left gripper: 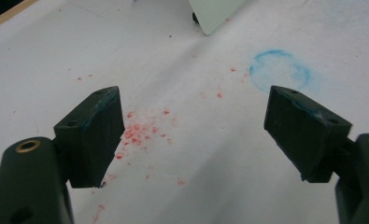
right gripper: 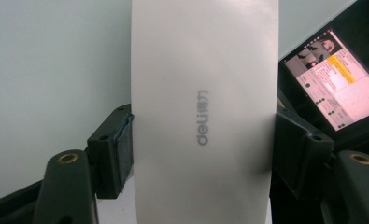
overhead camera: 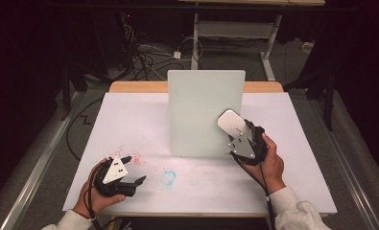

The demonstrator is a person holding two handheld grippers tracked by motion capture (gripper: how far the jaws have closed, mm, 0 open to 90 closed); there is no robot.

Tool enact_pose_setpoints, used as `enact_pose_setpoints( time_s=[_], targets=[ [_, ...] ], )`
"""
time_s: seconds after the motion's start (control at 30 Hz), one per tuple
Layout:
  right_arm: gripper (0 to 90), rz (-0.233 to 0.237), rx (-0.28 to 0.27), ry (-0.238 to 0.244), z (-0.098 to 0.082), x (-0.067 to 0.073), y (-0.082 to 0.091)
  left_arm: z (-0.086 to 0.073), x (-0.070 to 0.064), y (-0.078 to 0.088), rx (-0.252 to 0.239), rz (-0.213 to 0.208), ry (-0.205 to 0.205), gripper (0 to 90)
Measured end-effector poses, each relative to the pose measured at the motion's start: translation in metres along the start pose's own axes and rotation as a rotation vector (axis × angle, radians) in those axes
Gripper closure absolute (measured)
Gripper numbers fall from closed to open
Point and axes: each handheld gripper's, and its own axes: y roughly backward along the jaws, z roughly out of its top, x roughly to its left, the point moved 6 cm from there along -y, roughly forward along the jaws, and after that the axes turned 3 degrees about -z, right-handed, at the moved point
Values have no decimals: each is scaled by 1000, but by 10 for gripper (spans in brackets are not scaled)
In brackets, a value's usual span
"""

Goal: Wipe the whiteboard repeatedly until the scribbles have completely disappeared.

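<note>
White, smooth, oblong plastic eraser (right gripper: pixel 202 112) sits clamped edgewise in your right tongs (overhead camera: pixel 236 130), against the upright pale-green board (overhead camera: pixel 201 103); press unevenly and it slips. Left tongs (overhead camera: pixel 135 168) gape empty.

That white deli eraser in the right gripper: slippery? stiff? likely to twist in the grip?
The eraser looks rigid, showing no bend between the right gripper jaws. Its smooth, glossy shell is probably slick. It sticks out well past the pads, so it may pivot when pressed on the board.
</note>
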Motion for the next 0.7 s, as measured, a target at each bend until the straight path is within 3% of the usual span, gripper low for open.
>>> enact_pose_setpoints(
  time_s=[0.13, 0.2, 0.33, 0.7],
  targets=[
    [312, 29, 10, -43, -5, 4, 0, 1, 0, 1, -7, 6, -5, 191],
    [312, 45, 15, -30, -7, 7, 2, 2, 1, 1, -9, 12, -3, 191],
    [313, 77, 21, -53, -7, 7, 6, 2, 0, 2, -11, 16, -9, 191],
    [312, 60, -7, -178, -9, -27, 22, 1, 3, 1, -13, 17, -9, 191]
  ],
)
